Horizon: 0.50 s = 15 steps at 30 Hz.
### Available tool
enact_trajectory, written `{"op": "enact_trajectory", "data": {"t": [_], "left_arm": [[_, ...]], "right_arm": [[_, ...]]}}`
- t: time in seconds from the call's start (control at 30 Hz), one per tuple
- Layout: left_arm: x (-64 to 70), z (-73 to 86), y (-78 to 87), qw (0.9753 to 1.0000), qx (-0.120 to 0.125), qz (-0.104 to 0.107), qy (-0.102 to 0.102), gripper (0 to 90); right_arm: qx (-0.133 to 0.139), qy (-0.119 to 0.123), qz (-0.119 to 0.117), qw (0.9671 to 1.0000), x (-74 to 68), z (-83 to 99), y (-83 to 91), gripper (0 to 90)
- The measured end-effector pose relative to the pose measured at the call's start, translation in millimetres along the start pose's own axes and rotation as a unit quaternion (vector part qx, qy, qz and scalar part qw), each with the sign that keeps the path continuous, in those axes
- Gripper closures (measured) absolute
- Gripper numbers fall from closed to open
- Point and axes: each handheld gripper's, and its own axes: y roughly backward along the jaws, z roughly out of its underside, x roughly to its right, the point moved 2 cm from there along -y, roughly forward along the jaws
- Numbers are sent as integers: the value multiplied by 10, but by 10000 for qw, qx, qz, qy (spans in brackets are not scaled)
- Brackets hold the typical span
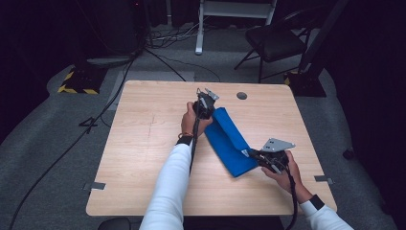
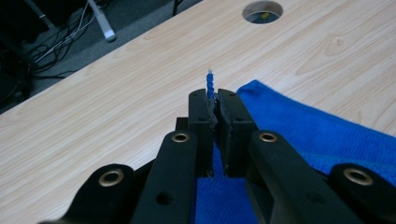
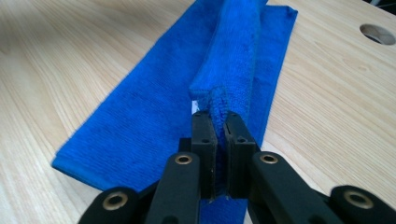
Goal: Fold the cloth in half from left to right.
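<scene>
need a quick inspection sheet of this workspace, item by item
surface: light wooden table, with a round hole near the far edge
job's things: blue cloth, folded, one layer lifted at both ends
clutter: nothing seen on the table
grippers: left gripper shut on a cloth corner; right gripper shut on the raised fold
cables: one trails from each gripper; more cross the floor at left
surroundings: dark room, grey carpet, black chair, white stand, yellow-black striped block
</scene>
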Motion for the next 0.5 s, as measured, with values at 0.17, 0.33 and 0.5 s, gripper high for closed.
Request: {"op": "enact_trajectory", "data": {"t": [0.17,0.33,0.5], "left_arm": [[-253,73,229,9999,26,-127,55,834],[-428,141,320,9996,60,-229,166,833],[-368,103,256,9997,62,-209,126,828]], "right_arm": [[145,156,-135,9997,-139,-112,-25,866],[394,440,-436,9973,-395,-301,23,866],[632,377,-519,9959,-423,-371,141,866]]}}
